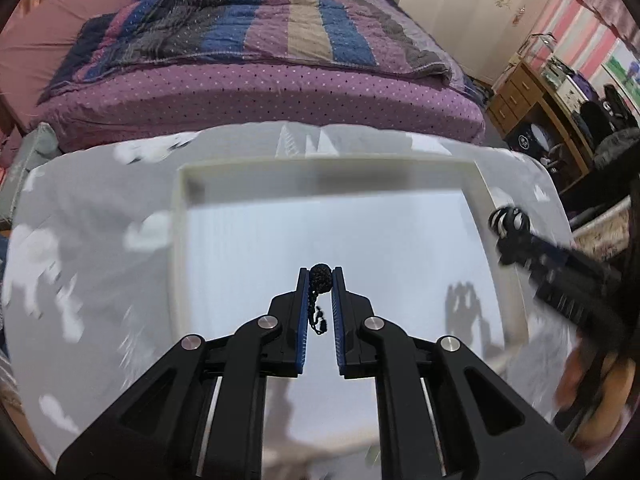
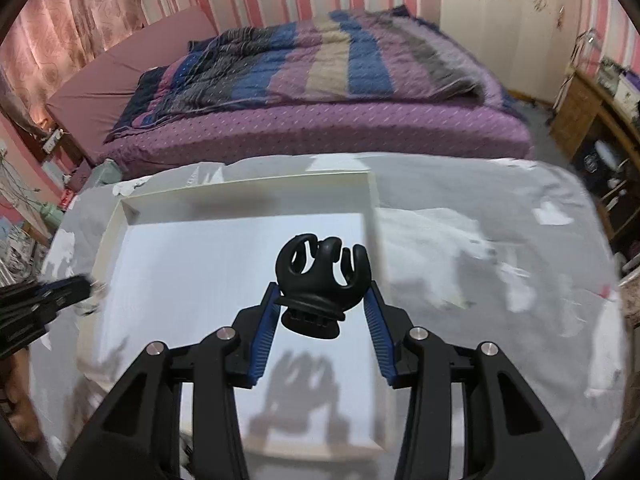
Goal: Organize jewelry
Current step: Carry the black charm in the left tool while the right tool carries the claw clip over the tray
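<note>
A shallow white tray (image 1: 328,165) (image 2: 248,185) lies on a table under a grey and white cloth. My left gripper (image 1: 320,271) hangs over the tray's middle, shut on a small black braided bead (image 1: 321,280) whose thin cord dangles between the pads. My right gripper (image 2: 322,287) is above the tray's right part, its blue pads pressing both sides of a black claw hair clip (image 2: 320,272). The left wrist view shows that clip (image 1: 509,220) blurred at the tray's right rim. In the right wrist view the left gripper (image 2: 68,286) shows at the left edge.
The grey and white cloth (image 2: 480,264) covers the table around the tray. Behind the table stands a bed with a purple sheet and striped quilt (image 1: 256,40). A wooden desk with clutter (image 1: 532,100) fills the right side of the room.
</note>
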Demonstrator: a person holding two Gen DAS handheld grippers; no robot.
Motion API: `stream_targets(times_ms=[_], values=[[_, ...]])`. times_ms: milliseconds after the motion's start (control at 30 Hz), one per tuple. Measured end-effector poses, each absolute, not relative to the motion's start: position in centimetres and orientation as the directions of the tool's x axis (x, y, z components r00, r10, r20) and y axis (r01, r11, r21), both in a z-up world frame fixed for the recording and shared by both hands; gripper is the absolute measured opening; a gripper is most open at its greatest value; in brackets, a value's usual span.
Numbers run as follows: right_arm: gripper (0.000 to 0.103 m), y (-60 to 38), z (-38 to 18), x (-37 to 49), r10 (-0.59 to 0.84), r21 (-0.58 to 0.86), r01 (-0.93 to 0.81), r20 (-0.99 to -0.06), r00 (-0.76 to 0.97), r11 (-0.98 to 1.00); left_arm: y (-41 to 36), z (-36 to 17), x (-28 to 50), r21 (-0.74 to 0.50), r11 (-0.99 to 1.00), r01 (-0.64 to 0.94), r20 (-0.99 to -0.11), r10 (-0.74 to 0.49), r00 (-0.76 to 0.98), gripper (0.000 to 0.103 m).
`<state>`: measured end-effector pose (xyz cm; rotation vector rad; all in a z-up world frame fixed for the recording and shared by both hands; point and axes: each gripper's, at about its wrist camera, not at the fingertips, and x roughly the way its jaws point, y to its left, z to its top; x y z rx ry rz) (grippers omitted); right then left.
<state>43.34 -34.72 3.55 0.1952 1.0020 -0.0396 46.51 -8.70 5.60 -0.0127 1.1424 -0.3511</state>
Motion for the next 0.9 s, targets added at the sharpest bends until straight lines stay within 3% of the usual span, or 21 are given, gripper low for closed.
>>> stream_targets(times_ms=[267, 800, 900], values=[[0.043, -34.0, 1.3, 48.5, 0.008, 0.099, 0.133, -0.830, 0.558, 0.986, -11.4, 1.6, 52.2, -0.184, 0.962, 0.200, -0.900, -0.247, 0.360, 0.009], [0.044, -33.3, -1.6, 51.5, -0.021, 0.051, 0.111, -0.825, 0.565, 0.993, -12.8, 0.2, 53.3, -0.155, 0.958, 0.243, -0.885, -0.244, 0.396, 0.010], [0.046, -33.6, -1.6, 51.5, -0.012, 0.064, 0.114, -0.825, 0.565, 0.991, -13.0, 0.1, 53.2, -0.142, 0.960, 0.242, -0.885, -0.233, 0.404, 0.023]])
